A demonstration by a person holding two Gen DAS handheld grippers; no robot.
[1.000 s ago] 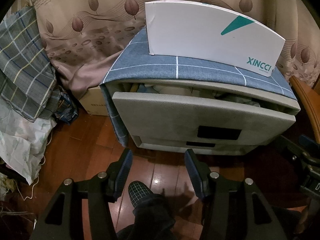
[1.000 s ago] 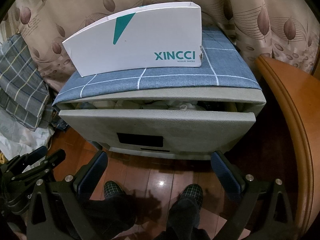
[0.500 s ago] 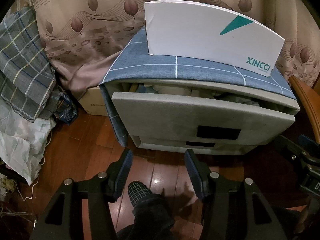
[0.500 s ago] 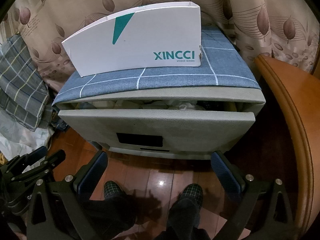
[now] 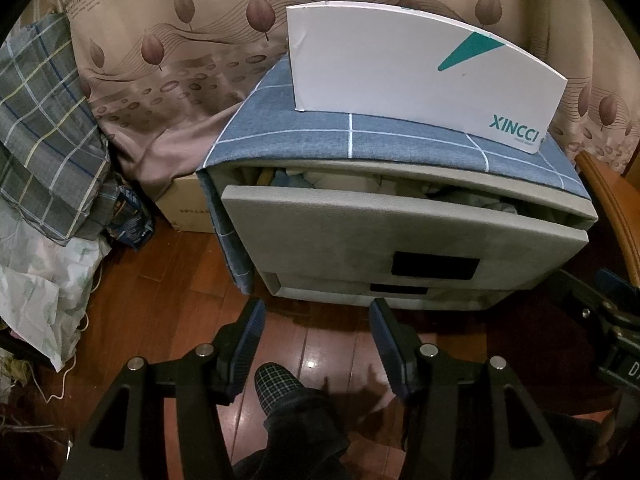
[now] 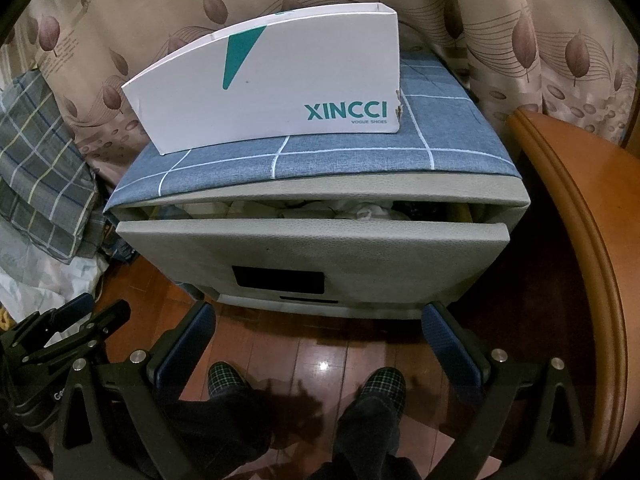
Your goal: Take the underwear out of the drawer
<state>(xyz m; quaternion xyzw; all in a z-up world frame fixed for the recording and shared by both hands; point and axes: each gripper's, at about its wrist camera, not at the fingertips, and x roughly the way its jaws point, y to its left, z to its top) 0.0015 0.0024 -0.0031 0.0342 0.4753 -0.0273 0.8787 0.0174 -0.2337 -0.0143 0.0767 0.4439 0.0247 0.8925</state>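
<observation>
Grey felt-textured drawer (image 5: 400, 236) ajar, rumpled underwear (image 5: 360, 182) inside, at twelve o'clock. Glossy wooden floor (image 5: 168, 304) below. Left gripper (image 5: 316, 344) and right gripper (image 6: 320, 344) both gape empty.

Grey drawer (image 5: 400, 236) slightly open, crumpled pale underwear (image 6: 320, 210) inside (mostly hidden), heaped near the rim

left wrist: down, near | right wrist: down, near | shared: drawer (image 5: 400, 232) front
</observation>
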